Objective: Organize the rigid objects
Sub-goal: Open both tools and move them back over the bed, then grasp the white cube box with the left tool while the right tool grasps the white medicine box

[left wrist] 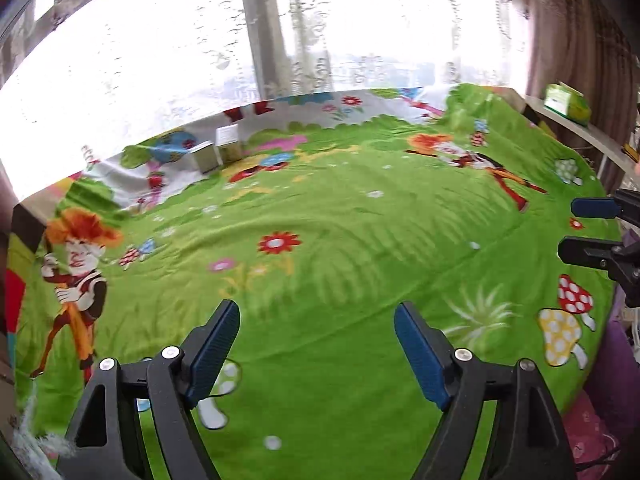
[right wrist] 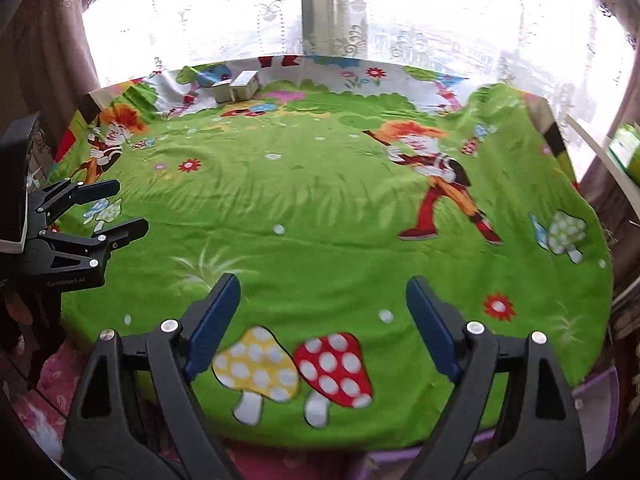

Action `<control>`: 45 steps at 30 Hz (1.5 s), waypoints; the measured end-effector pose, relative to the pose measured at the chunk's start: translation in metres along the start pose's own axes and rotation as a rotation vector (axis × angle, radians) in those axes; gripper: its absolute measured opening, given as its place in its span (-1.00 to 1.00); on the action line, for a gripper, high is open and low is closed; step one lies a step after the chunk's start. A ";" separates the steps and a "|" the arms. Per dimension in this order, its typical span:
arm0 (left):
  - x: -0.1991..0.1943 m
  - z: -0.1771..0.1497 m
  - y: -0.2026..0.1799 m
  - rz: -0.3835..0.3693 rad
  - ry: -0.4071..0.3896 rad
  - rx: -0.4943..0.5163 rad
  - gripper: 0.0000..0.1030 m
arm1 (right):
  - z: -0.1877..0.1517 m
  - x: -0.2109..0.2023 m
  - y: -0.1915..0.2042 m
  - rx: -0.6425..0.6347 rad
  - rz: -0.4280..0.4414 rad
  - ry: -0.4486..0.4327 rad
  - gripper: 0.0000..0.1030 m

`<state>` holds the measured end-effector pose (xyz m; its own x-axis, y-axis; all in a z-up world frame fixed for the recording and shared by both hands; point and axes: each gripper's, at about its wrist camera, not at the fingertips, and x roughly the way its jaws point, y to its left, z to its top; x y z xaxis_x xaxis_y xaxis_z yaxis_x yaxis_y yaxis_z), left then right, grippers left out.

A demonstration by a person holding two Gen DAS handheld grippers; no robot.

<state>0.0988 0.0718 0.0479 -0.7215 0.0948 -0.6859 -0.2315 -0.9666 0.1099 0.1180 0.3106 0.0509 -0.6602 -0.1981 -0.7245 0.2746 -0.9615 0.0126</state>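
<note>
Two small pale boxes [left wrist: 206, 156] [left wrist: 229, 144] stand side by side at the far left of the bed, close to the window; the right wrist view shows them too [right wrist: 223, 90] [right wrist: 248, 83]. My left gripper [left wrist: 316, 308] hangs open over the green cartoon blanket [left wrist: 340, 220] with nothing between its blue pads. My right gripper [right wrist: 323, 280] is open as well, above the printed mushrooms near the bed's front edge, and holds nothing. Each gripper shows in the other's view: the right one [left wrist: 570, 228] at the right edge, the left one [right wrist: 134, 206] at the left edge. Both are far from the boxes.
A green box [left wrist: 564, 102] lies on a white shelf [left wrist: 580, 128] to the right of the bed. Lace curtains [right wrist: 240, 20] and a bright window run behind the bed. Pink and purple cloth [right wrist: 592, 392] shows below the bed's front edge.
</note>
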 end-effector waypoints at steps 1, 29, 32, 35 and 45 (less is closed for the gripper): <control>0.004 -0.001 0.021 0.032 0.011 -0.038 0.60 | 0.016 0.022 0.015 -0.022 0.030 0.012 0.69; -0.013 -0.067 0.179 -0.193 -0.213 -0.749 0.65 | 0.328 0.358 0.108 0.233 0.076 0.107 0.69; -0.008 -0.063 0.177 -0.206 -0.202 -0.749 0.66 | 0.319 0.363 0.070 0.401 0.163 0.158 0.68; -0.010 -0.059 0.166 -0.174 -0.202 -0.686 0.66 | 0.315 0.363 0.046 0.489 0.140 0.137 0.67; -0.011 -0.062 0.181 -0.086 -0.141 -0.785 0.66 | 0.294 0.359 0.111 0.013 0.045 0.150 -0.16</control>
<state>0.1052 -0.1193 0.0308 -0.8096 0.1554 -0.5660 0.1989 -0.8346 -0.5137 -0.2936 0.0763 -0.0048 -0.5356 -0.2112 -0.8176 0.2916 -0.9549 0.0556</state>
